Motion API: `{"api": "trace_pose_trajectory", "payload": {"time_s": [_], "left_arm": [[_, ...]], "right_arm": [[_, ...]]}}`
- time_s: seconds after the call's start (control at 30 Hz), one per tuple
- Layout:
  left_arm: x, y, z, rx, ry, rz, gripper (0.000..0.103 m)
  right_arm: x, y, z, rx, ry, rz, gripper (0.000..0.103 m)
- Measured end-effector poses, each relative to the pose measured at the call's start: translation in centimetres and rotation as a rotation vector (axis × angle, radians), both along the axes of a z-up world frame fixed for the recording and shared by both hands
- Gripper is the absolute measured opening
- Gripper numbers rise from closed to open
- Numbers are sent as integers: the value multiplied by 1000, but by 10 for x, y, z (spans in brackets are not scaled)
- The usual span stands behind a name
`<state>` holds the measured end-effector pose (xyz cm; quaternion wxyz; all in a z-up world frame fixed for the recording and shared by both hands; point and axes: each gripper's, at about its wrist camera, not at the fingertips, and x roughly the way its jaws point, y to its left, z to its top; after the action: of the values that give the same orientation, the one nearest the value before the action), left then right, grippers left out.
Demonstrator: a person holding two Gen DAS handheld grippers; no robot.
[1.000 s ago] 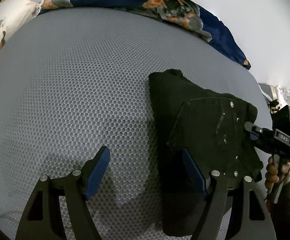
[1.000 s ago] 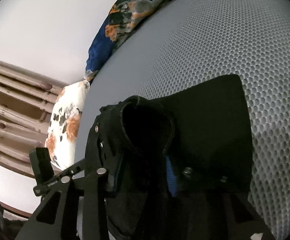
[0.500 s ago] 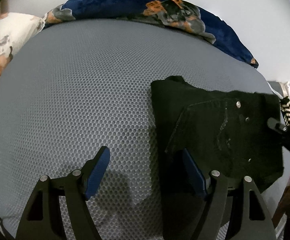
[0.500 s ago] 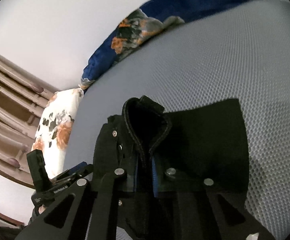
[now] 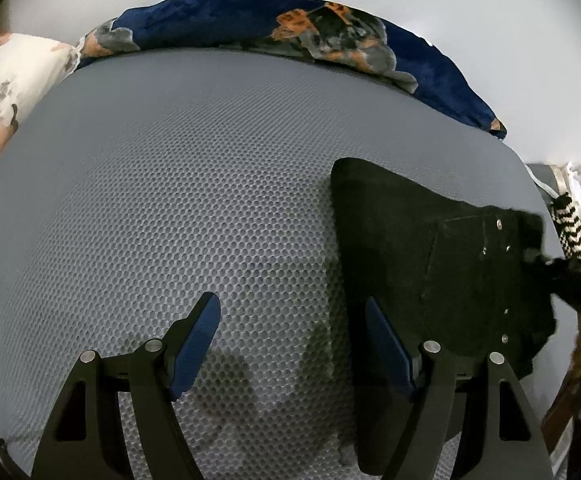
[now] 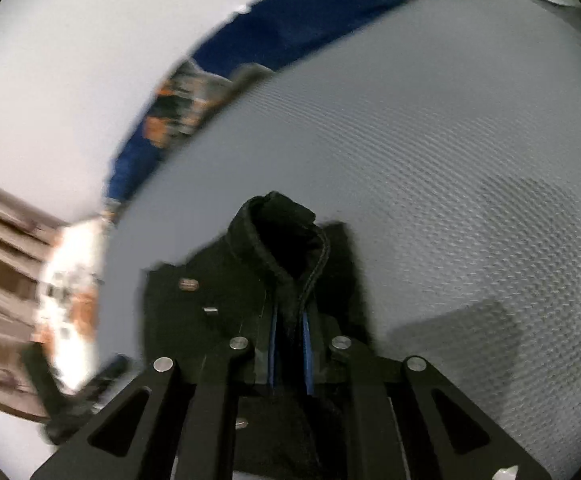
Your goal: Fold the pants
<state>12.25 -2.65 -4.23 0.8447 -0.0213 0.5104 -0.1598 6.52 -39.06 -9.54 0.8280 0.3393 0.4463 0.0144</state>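
Step in hand: lifting one end of the pants (image 6: pixel 226 308) for a fold. Black pants lying on the grey mesh mattress (image 5: pixel 170 184), toward its right side in the left wrist view. Right gripper (image 6: pixel 289 354) clamped on a bunched band of the dark fabric, blue pads pressed close with cloth between. Left gripper (image 5: pixel 290 344) spread wide, empty, hovering over bare mattress just beside the near edge of the pants, right finger overlapping the fabric edge in view.

Next move, as judged: carrying the held end over the flat part, laying it edge to edge; left gripper likely needed to pin or take the other corner. Risk: bunched grip dragging the whole garment.

Against the earlier frames: right jaws narrowed onto the cloth; gripped end raised and drawn rightward; scene blurred by motion. Left gripper unchanged in spread.
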Motion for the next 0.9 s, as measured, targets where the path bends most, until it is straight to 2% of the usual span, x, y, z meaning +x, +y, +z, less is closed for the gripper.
{"api": "trace_pose_trajectory", "payload": {"time_s": [0.13, 0.2, 0.23, 0.5, 0.63, 0.77, 0.9], "left_arm": [[-2, -7, 5, -11, -8, -21, 75], [-3, -13, 8, -29, -14, -41, 75], [-5, -17, 9, -36, -18, -53, 75], [-21, -43, 13, -80, -37, -181, 75], [-34, -54, 14, -90, -51, -275, 75], [-46, -65, 7, -78, -40, -359, 75], [-48, -73, -6, -56, 20, -406, 75]], "right_arm": [[4, -4, -12, 22, 24, -15, 16], [3, -2, -7, -2, 38, -7, 28], [4, 0, -6, -7, 50, -10, 29], [-43, 1, 9, -11, 55, -29, 29], [-65, 11, 14, 9, 45, 13, 29], [-73, 24, 15, -77, 49, 30, 15], [-81, 25, 20, -66, 42, 23, 13]]}}
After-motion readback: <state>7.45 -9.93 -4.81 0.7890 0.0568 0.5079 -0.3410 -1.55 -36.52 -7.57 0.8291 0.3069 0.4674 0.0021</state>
